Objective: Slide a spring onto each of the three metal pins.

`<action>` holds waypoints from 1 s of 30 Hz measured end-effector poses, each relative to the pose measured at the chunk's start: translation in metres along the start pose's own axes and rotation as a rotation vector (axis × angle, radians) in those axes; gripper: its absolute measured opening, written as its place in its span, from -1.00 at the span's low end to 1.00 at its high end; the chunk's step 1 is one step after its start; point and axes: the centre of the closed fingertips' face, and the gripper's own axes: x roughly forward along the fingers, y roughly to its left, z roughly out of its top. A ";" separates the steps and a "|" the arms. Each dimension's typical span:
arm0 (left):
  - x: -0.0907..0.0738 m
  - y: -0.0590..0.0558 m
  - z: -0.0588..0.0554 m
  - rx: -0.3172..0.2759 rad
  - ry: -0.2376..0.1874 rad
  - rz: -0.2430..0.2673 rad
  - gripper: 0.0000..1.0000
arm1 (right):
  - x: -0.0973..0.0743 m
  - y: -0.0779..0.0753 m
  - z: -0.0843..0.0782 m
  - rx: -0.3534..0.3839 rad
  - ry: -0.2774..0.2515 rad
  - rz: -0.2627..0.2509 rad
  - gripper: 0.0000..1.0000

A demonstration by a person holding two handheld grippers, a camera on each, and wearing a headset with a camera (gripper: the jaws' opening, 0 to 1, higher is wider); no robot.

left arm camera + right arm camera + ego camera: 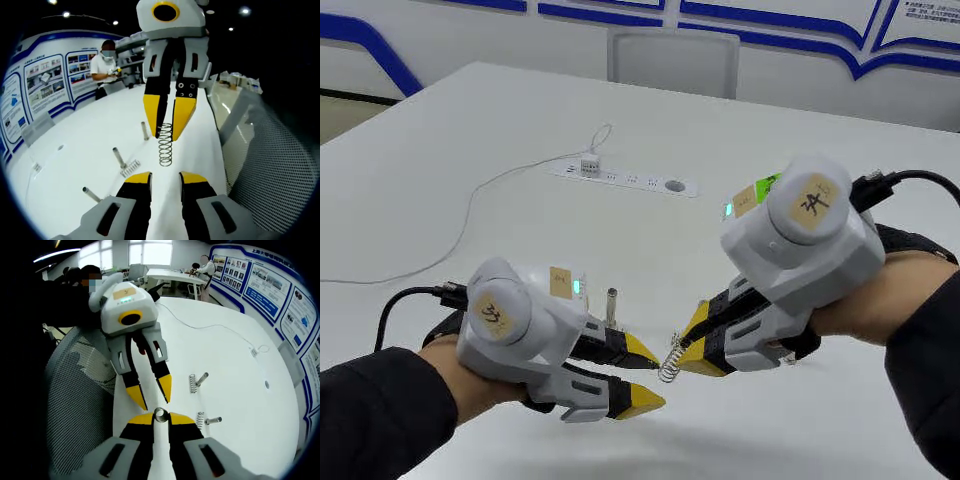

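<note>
Closest sits the left gripper (pixel 658 382), at seven o'clock in the head view. A hand in a dark sleeve holds it nearly level, and its yellow-tipped jaws are spread wide with nothing between them, aimed toward three o'clock. The right gripper (pixel 682 345) comes in from three o'clock, tilted down, with its jaws pinched narrow on one end of a spring (pixel 669 362). This thin coil of bright wire sticks out past the tips toward the white counter (pixel 520 140); whether its free end touches the counter cannot be told.

In the left gripper view three slim metal cylinders stand apart in a row running from ten to seven o'clock: the far pin (pixel 144 131), the middle pin (pixel 119 157) and the near pin (pixel 91 194). A loose spring (pixel 130 167) lies flat just beside the middle pin's foot. In the right gripper view a second loose spring (pixel 200 419) lies at the far pin's foot.

A white power strip (pixel 625 180) with a thin cable rests on the counter at twelve o'clock.
</note>
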 end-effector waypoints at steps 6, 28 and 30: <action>-0.012 0.008 0.000 -0.024 -0.014 0.037 -0.51 | -0.012 -0.013 -0.013 0.035 0.007 -0.036 -0.77; -0.065 0.024 -0.020 -0.134 -0.041 0.196 -0.34 | -0.070 -0.073 -0.062 0.152 0.054 -0.215 -0.77; -0.065 0.024 -0.019 -0.143 -0.050 0.206 -0.33 | -0.074 -0.080 -0.067 0.155 0.075 -0.239 -0.77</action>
